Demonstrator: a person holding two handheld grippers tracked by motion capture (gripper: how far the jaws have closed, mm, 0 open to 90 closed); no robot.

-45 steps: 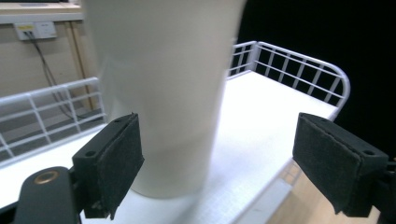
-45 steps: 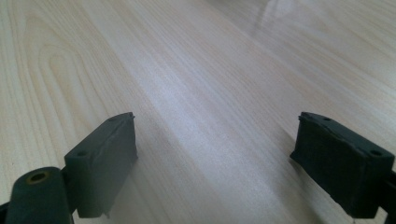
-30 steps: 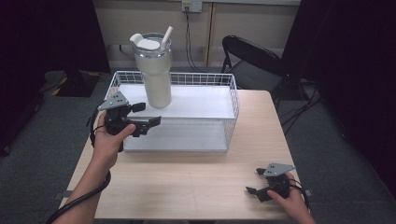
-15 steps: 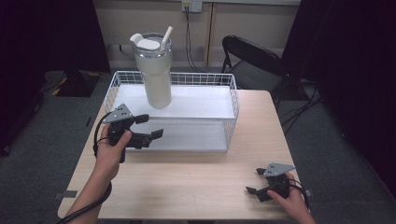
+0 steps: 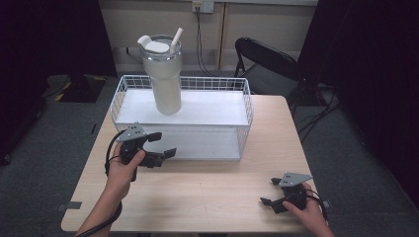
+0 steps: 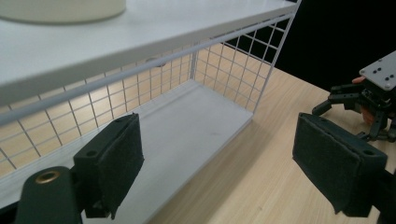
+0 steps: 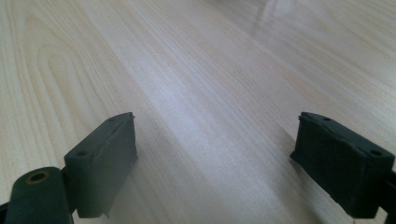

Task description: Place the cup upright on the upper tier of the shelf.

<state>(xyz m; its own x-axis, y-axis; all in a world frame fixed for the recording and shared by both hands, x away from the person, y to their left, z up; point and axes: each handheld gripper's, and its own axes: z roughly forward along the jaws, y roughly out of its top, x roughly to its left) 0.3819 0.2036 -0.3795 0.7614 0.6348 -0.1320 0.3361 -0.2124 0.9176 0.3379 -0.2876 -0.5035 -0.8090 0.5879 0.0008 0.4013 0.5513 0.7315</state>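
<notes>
A tall cream tumbler (image 5: 162, 74) with a lid and straw stands upright on the upper shelf of a white wire rack (image 5: 217, 83). My left gripper (image 5: 162, 144) is open, held just in front of the rack's left front corner, pointing right along it. In the left gripper view its jaws frame the rack's lower shelf (image 6: 187, 121), and the tumbler's base (image 6: 60, 8) shows at the top. My right gripper (image 5: 270, 191) rests open on the table near the front right. Between its jaws in the right gripper view lies bare wood (image 7: 205, 107).
The wooden table (image 5: 197, 187) has free room in front of the rack. A black folding chair (image 5: 267, 59) stands behind the table at the right. The right gripper (image 6: 369, 100) also appears far off in the left gripper view. Dark floor surrounds the table.
My left gripper has drawn back from the tumbler, down and toward me, to the rack's front left corner. The right gripper has stayed put.
</notes>
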